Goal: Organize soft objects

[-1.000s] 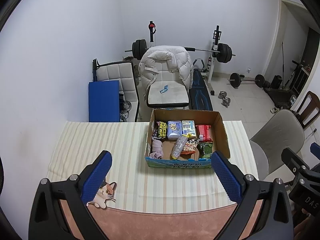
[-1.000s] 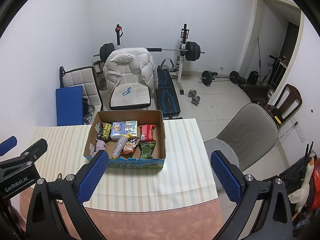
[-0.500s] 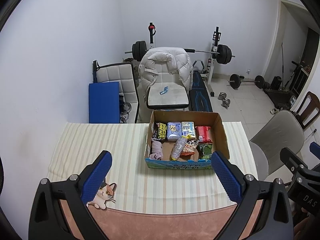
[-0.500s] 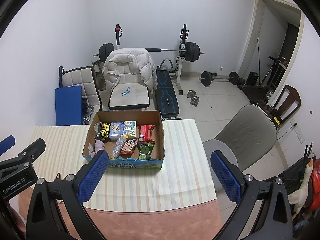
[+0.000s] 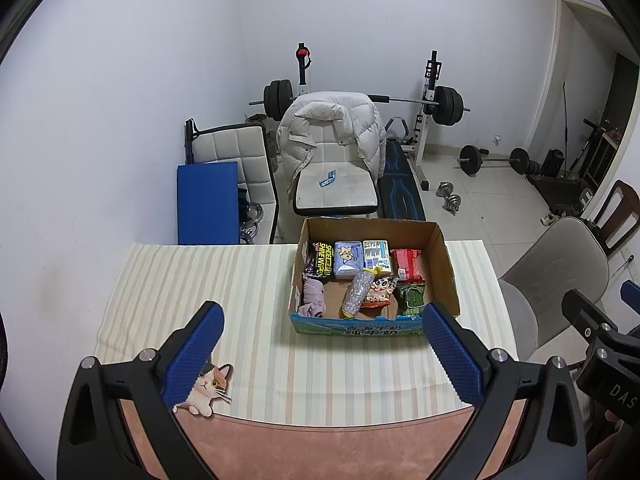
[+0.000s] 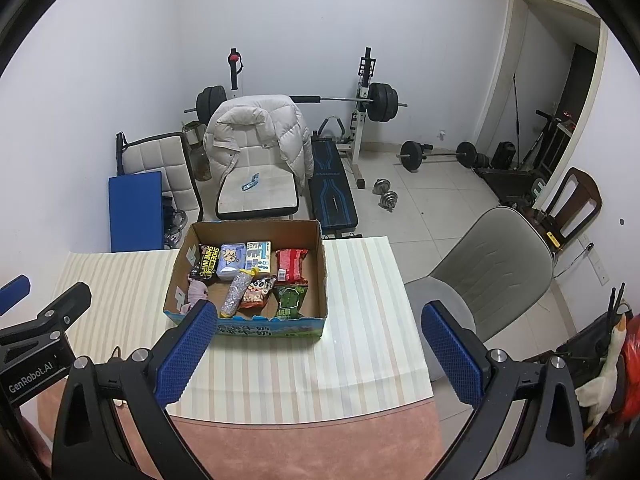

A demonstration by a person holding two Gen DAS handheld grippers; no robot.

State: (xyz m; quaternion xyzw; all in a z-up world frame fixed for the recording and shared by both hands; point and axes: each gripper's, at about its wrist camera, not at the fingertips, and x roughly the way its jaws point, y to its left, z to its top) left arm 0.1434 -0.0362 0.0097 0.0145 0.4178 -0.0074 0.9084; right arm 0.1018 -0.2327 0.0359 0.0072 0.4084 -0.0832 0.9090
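Observation:
A cardboard box (image 5: 440,252) stands on the striped table (image 5: 224,300); it also shows in the right wrist view (image 6: 320,256). Inside lie a pinkish cloth (image 5: 313,298), a silver pouch (image 5: 355,294), a black snack bag (image 5: 322,265), a blue tissue pack (image 5: 348,260), a red pack (image 5: 407,264) and a green pack (image 5: 410,300). My left gripper (image 5: 322,354) is open and empty, held above the table in front of the box. My right gripper (image 6: 320,354) is open and empty, above the table's front right.
A cat sticker (image 5: 208,390) lies near the table's front left edge. A grey chair (image 6: 492,272) stands right of the table. Behind the table are a white chair with a puffy jacket (image 5: 332,136), a blue mat (image 5: 206,200) and a barbell rack (image 5: 430,96).
Both views have shifted slightly: the box sits a little lower and further left in frame than a second ago. Both grippers stay open and empty.

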